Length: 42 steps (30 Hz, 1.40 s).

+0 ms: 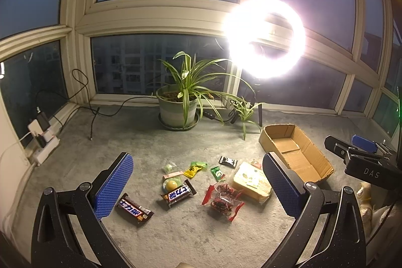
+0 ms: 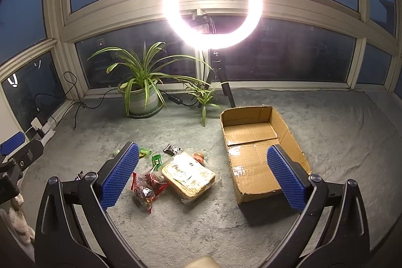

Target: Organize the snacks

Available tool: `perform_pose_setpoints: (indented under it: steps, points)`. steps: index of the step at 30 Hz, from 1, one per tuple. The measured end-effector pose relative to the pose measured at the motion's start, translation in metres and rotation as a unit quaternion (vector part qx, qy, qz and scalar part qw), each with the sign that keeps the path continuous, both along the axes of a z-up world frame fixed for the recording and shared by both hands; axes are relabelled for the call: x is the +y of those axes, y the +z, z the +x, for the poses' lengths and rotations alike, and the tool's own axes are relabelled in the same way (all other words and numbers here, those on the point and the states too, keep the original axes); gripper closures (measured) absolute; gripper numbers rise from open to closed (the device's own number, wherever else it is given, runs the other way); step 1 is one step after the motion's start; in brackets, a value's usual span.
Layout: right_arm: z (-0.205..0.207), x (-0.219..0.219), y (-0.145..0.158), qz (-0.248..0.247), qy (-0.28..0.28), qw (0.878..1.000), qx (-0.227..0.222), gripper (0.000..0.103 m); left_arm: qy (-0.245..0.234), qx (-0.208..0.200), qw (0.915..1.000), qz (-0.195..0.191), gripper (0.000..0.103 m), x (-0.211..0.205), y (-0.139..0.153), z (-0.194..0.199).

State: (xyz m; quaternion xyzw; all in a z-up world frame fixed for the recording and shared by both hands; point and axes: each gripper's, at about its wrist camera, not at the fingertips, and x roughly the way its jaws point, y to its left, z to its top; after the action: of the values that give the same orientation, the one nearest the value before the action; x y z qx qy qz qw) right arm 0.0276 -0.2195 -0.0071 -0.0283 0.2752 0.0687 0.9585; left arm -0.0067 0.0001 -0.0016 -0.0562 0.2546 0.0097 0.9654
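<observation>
the left gripper hung above the grey carpet with its jaws wide apart, holding nothing. leftmost lay a chocolate bar, long axis slanting from upper left to lower right; a second chocolate bar beside it slanted the other way. both looked light, stiff and slick in foil, best pinched across the narrow middle. next came small sweets, then a crinkly red bag, soft and likely to slip. the cracker pack looked brittle; grip it gently by its long edges. the right gripper was also spread open and empty, near the empty cardboard box.
</observation>
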Motion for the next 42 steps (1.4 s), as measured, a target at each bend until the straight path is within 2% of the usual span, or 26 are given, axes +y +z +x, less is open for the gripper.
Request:
perform_pose_setpoints:
  steps: [42]
  points:
    - [0.0046, 0.0009, -0.0075, 0.000, 0.002, 1.000, 0.013, 0.000, -0.005, 0.006, 0.9999, -0.009, 0.001, -0.0005, -0.0052, 0.0035]
